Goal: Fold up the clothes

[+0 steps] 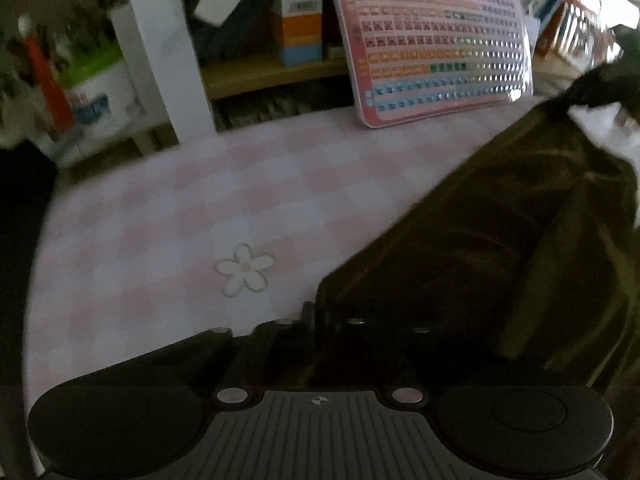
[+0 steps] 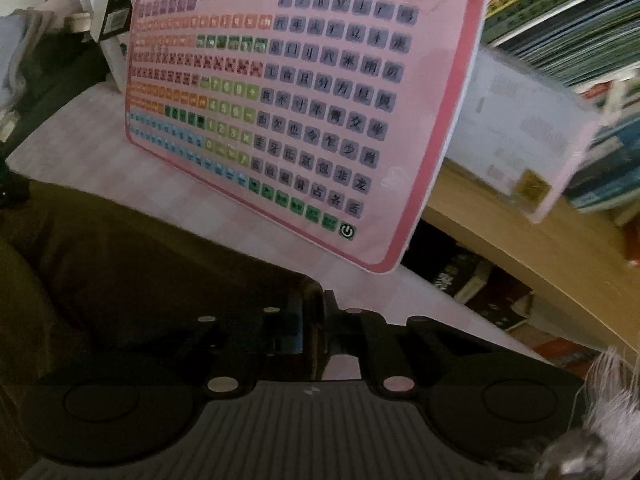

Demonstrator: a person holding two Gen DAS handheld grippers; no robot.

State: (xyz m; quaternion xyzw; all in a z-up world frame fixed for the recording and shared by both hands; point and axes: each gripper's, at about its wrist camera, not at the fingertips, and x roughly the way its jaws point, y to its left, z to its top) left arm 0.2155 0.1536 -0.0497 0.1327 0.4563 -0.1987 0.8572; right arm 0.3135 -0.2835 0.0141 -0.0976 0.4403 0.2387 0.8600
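I have the dark olive garment (image 1: 480, 248) lifted off the pink checked tablecloth (image 1: 200, 208), just in front of the pink keyboard board (image 2: 280, 100). My left gripper (image 1: 314, 312) has its jaws pinched together on one corner, my right gripper (image 2: 320, 312) likewise on the other. The cloth hangs stretched between them with one crease visible; how many folds remain, I cannot judge.

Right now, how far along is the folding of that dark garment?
Midway, it seems. The left gripper and right gripper each have their jaws pinched on a corner of the dark olive garment, held over the pink checked tablecloth. One crease shows already. Laying it down and further folds look left.
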